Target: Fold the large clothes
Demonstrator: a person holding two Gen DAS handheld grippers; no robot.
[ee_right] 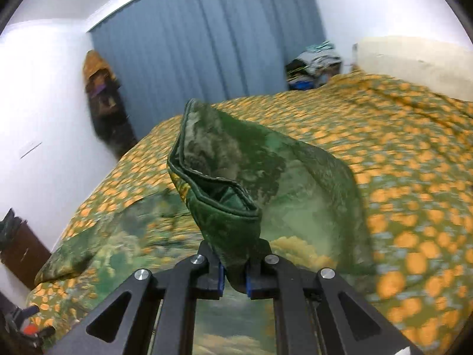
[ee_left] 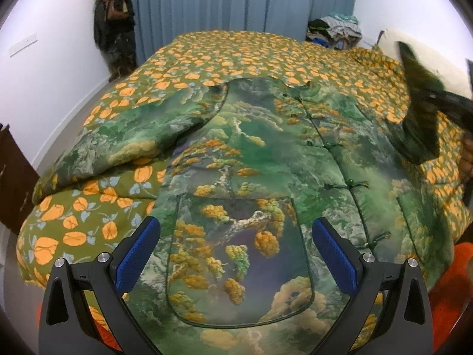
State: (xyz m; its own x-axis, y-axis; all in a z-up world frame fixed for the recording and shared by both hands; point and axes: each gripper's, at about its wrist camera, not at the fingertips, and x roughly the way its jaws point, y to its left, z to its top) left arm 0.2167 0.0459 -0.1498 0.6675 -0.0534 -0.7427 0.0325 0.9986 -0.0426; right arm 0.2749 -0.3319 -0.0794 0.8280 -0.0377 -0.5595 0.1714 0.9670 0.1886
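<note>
- Across the bed (ee_left: pixel 88 230), on its orange-flowered quilt, a large green jacket (ee_left: pixel 251 159) with a landscape print lies front-up, its row of knot buttons (ee_left: pixel 346 185) running from about 12 o'clock down to 5 o'clock in the left wrist view.
- The left hand-held gripper (ee_left: pixel 236 254) hovers over the lower front of the jacket, above a patch pocket (ee_left: pixel 239 260); its blue pads (ee_left: pixel 139 254) stand wide apart and hold nothing.
- The right hand-held gripper (ee_right: pixel 235 278) is clamped on the cuff end of one sleeve (ee_right: pixel 236 195), which stands up off the quilt with its dark green lining showing in the opening.
- From the left wrist view, that raised sleeve (ee_left: pixel 419 109) and its gripper appear at 3 o'clock, blurred.
- The other sleeve (ee_left: pixel 142 136) lies stretched out flat toward 9 o'clock, not yet folded in.
- The step in hand looks like the first sleeve fold: bringing the lifted sleeve across the jacket's chest.
- The next move likely calls for carrying the cuff over toward the button line and laying it down flat before letting go, while the free gripper could pin the body so the padded cloth does not drag.
- After that, the flat sleeve at 9 o'clock would need the same treatment.
</note>
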